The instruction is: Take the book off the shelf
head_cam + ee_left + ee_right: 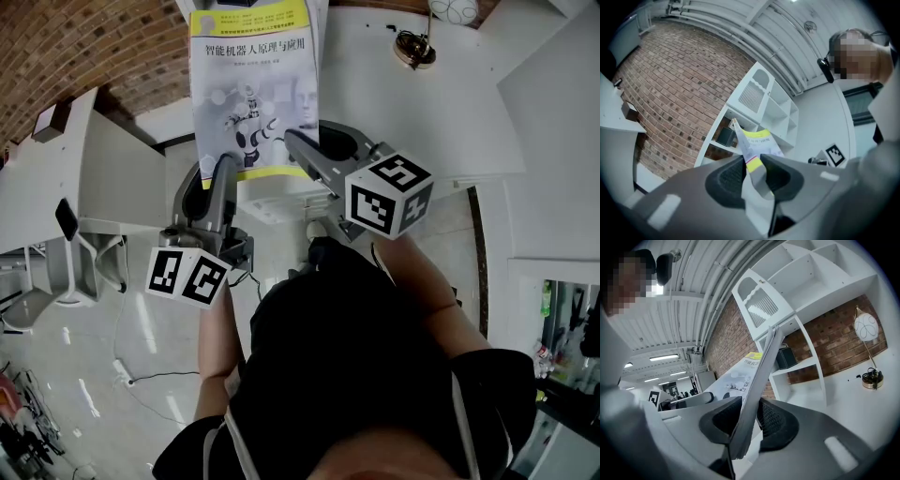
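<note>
Book [251,84] is off the shelf and held in the air in front of the person, cover facing the head camera: yellow bands top and bottom, robot picture in the middle. Both claws grip it along the bottom edge. Left gripper [221,178] is narrow, pads pressed on the lower left corner; in its own view the yellow strip of the book [757,146] sits pinched between the pads of the left gripper [753,161]. Right gripper [312,150] is also narrow, clamped on the lower right part; in its view the book [759,376] runs edge-on through the right gripper [749,411], pads on both faces. Marker cubes [388,193] sit just behind the jaws, close to the person's forearms.

Beyond the book: white table [412,112] with a lamp [866,329] on it. White shelf [765,107] stands against the brick wall [679,84], well clear of the book. Black box [725,137] sits in a lower compartment.
</note>
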### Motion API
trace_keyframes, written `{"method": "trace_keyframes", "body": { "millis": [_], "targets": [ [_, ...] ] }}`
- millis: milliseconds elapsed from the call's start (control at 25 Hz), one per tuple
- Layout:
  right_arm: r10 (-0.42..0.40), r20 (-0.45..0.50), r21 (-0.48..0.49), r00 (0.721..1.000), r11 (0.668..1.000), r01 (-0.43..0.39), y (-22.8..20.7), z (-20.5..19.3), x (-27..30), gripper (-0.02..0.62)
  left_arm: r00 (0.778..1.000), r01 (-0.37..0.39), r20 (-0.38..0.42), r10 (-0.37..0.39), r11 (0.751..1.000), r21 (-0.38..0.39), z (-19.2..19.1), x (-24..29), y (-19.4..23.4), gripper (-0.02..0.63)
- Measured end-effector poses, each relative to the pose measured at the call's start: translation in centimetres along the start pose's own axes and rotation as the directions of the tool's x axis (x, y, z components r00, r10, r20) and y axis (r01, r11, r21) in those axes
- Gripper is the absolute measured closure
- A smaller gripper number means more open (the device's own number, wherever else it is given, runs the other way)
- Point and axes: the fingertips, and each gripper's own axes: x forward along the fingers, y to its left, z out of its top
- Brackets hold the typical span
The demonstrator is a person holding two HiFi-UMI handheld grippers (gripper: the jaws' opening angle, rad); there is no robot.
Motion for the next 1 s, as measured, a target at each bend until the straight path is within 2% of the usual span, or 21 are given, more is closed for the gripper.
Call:
{"method": "trace_keyframes", "body": {
  "millis": [1000],
  "targets": [
    [0.002,0.029,-0.026,1.0,1.0,-0.002,0.79,0.32,-0.09,0.491,0.999,0.042,0.031,-0.043,0.999,0.024,0.6,-0.68,-0.27,0.508]
  ]
}}
